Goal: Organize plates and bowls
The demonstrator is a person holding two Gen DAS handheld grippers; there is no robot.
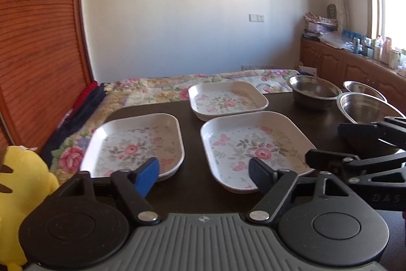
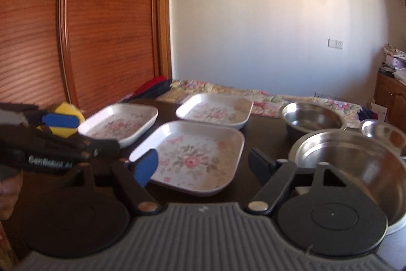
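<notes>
Three white rectangular plates with flower prints lie on the dark table (image 1: 192, 194): one at the left (image 1: 137, 144), one further back (image 1: 228, 98) and one near the middle (image 1: 253, 144). Three steel bowls stand to the right: a far one (image 1: 314, 90), a small one (image 1: 362, 88) and a near one (image 1: 368, 108). My left gripper (image 1: 203, 166) hovers open at the near edges of the left and middle plates, holding nothing. My right gripper (image 2: 201, 159) is open over the near plate (image 2: 198, 144), beside the big bowl (image 2: 355, 161). Each gripper shows in the other's view, the right (image 1: 327, 144) and the left (image 2: 99, 132).
A yellow plush toy (image 1: 20, 182) sits at the table's left corner. Behind the table lies a bed with a floral cover (image 1: 152, 90). A wooden slatted wardrobe (image 1: 38, 42) fills the left side. Wooden cabinets with clutter on top (image 1: 355, 60) run under the window at the right.
</notes>
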